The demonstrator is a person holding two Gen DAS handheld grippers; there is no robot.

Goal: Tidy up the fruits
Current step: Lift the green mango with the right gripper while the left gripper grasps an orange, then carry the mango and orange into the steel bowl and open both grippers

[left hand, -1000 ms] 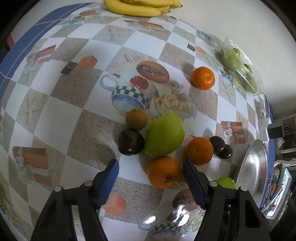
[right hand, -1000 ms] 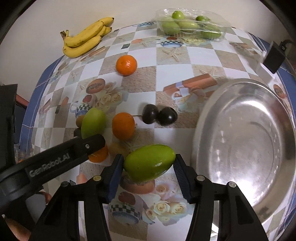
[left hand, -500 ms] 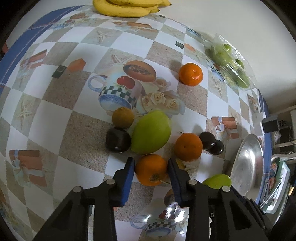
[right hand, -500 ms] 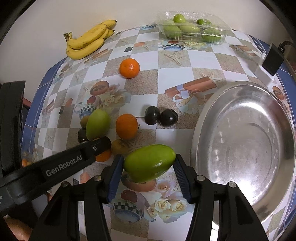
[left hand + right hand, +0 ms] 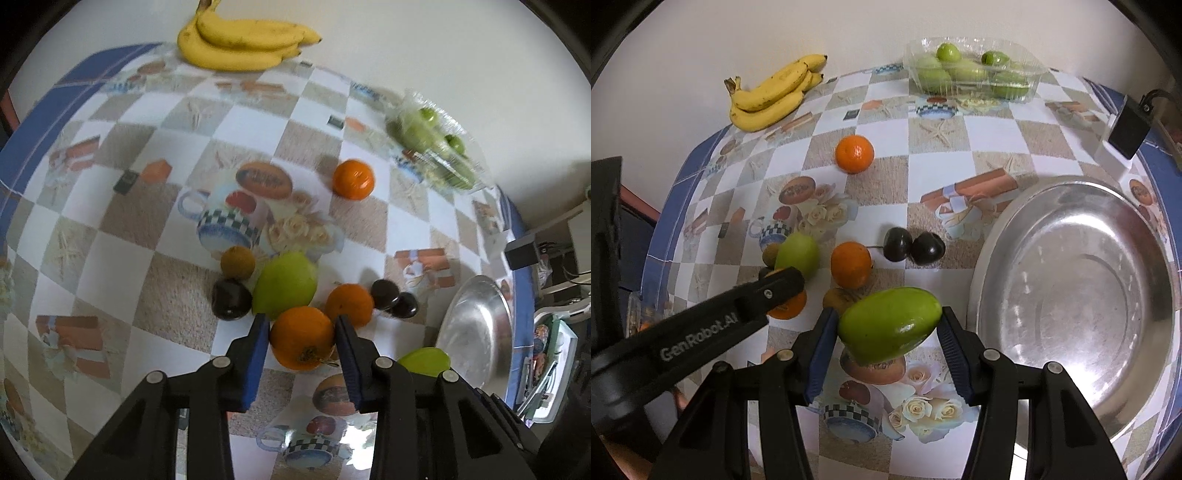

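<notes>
My left gripper (image 5: 301, 338) is shut on an orange (image 5: 302, 338) and holds it above the checked tablecloth. My right gripper (image 5: 886, 325) is shut on a green mango (image 5: 889, 325), held left of the steel bowl (image 5: 1082, 332). On the table lie a second green mango (image 5: 286, 284), two more oranges (image 5: 349, 304) (image 5: 352, 179), a brown kiwi (image 5: 237, 262), a dark plum (image 5: 231, 299) and two dark plums (image 5: 393, 297) side by side. The left gripper arm (image 5: 701, 325) shows in the right wrist view.
Bananas (image 5: 772, 94) lie at the far edge by the wall. A clear plastic box of green fruit (image 5: 971, 70) stands at the back. A black and white adapter (image 5: 1123, 136) sits by the bowl. The table's blue border (image 5: 33, 129) marks its left edge.
My left gripper has closed on the orange and lifted it off the table. My right gripper still holds the green mango in about the same place.
</notes>
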